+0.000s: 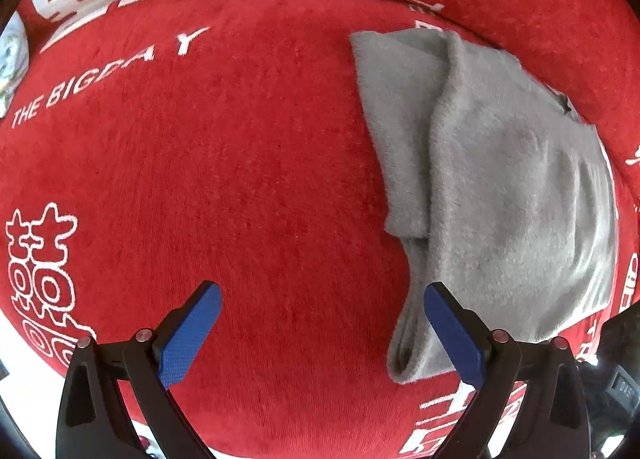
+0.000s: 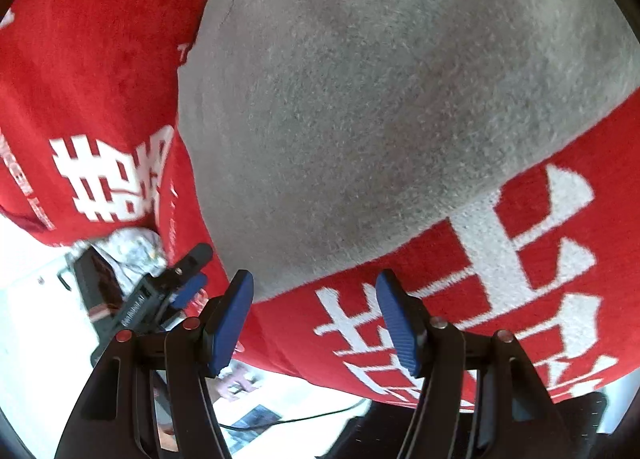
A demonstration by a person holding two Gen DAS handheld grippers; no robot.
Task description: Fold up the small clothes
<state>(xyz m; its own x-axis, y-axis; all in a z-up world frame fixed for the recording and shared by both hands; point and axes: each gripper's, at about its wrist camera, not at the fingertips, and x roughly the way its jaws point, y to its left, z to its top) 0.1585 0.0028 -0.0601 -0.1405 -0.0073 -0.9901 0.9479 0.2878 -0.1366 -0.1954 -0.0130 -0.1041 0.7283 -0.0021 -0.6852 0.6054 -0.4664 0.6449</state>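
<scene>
Left gripper (image 1: pixel 322 293) hangs released over the red cloth (image 1: pixel 200 179), its right pad just beside the grey garment's (image 1: pixel 500 179) lower end. Right gripper (image 2: pixel 316 283), also released and empty, hovers at the garment's near edge; the garment lies partly folded on the cloth

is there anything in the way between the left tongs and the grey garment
Nothing visible. The left tongs hang open over bare red cloth, and the grey garment lies just to their right, its lower edge already beside the right-hand pad. The right tongs are open too, at the garment's near edge, not between the two.
</scene>
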